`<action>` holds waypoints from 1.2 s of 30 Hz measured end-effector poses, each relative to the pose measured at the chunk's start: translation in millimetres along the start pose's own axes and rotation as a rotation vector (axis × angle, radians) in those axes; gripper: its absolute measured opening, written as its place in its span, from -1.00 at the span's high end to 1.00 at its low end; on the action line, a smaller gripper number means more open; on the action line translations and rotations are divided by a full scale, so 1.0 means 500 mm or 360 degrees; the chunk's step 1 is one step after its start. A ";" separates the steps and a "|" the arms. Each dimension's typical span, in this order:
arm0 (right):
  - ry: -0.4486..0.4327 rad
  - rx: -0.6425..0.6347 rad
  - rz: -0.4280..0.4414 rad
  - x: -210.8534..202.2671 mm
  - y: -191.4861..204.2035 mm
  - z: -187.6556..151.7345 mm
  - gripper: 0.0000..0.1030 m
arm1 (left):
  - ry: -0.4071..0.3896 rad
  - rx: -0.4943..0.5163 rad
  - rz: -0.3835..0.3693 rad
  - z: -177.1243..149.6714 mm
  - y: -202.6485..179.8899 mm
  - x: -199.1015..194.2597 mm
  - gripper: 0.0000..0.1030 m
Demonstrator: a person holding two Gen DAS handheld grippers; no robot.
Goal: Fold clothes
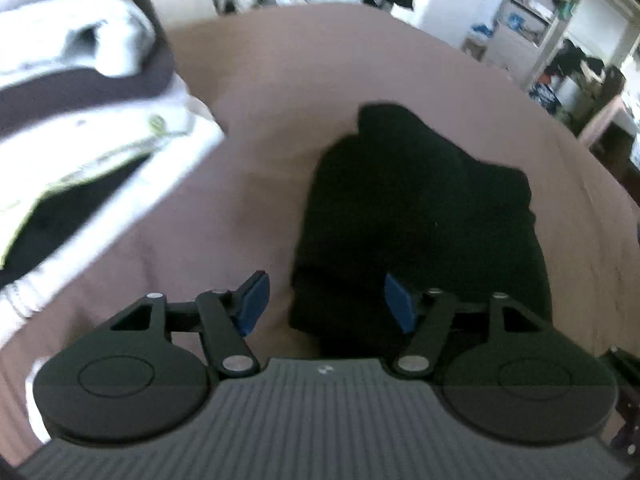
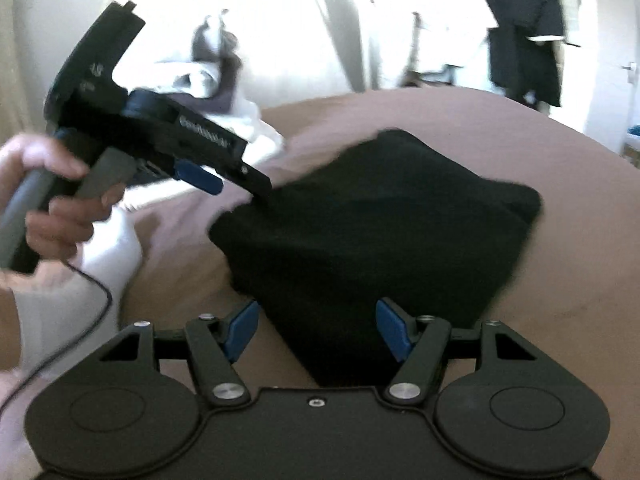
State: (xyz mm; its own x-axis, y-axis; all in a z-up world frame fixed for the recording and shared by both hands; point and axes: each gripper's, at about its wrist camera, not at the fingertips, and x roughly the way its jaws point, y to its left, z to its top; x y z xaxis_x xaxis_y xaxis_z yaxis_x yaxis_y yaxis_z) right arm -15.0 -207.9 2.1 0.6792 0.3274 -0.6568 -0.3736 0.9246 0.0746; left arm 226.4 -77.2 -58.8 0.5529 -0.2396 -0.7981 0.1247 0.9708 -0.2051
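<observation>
A black folded garment [image 1: 420, 208] lies on the mauve bed sheet [image 1: 260, 80]. My left gripper [image 1: 326, 300] stands open over its near left edge; the right blue pad [image 1: 398, 302] is above the cloth and the left pad [image 1: 256, 298] is over bare sheet. In the right wrist view the same garment [image 2: 380, 232] spreads across the middle. My right gripper [image 2: 318, 332] is open, and the garment's near corner lies between its pads without being pressed. The left gripper [image 2: 230, 182], held by a hand [image 2: 52, 200], hangs at the garment's far left edge.
A pile of white and dark clothes [image 1: 80, 120] lies on the bed to the left. White bedding [image 2: 280, 40] is heaped at the back. A dark garment hangs by the door [image 2: 524, 32]. Cluttered shelves [image 1: 560, 40] stand beyond the bed. A thin cable [image 2: 92, 292] trails from the left gripper.
</observation>
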 end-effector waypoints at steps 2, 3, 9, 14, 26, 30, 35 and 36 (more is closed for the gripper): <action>0.0037 -0.0011 -0.0076 0.010 0.007 -0.019 -0.38 | 0.0034 0.0038 0.0013 0.005 -0.003 0.022 -0.29; 0.0060 -0.0025 -0.0116 0.020 0.012 -0.027 -0.38 | 0.0052 0.0026 0.0019 0.007 -0.002 0.034 -0.37; 0.0051 -0.0133 -0.0277 0.048 0.034 -0.037 -0.45 | 0.0131 -0.0082 0.0022 0.017 0.007 0.091 -0.65; -0.0026 0.0007 -0.0266 0.047 0.014 -0.041 -0.48 | 0.0170 -0.0179 -0.0044 0.002 0.042 0.098 -0.69; -0.0101 0.0086 -0.0407 0.037 0.016 -0.048 -0.48 | 0.0156 -0.0156 -0.0290 0.006 0.025 0.115 0.70; -0.0040 0.0100 -0.0425 0.071 -0.001 -0.057 -0.43 | 0.0138 -0.0109 -0.0293 0.007 0.009 0.110 0.76; -0.0291 0.0204 -0.0425 -0.029 -0.022 -0.040 0.79 | 0.0066 -0.0146 -0.0487 0.022 0.012 0.067 0.78; -0.0323 0.0208 -0.0465 -0.051 -0.023 -0.038 0.84 | 0.0060 -0.0149 -0.0529 0.024 0.009 0.060 0.78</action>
State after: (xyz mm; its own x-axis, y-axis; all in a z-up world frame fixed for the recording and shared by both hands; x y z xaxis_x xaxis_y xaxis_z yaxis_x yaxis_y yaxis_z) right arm -40.2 -230.5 3.9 0.8615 0.0659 -0.5034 -0.0707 0.9974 0.0095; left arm 253.6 -79.8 -76.9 0.4637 -0.5445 -0.6990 0.2159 0.8345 -0.5069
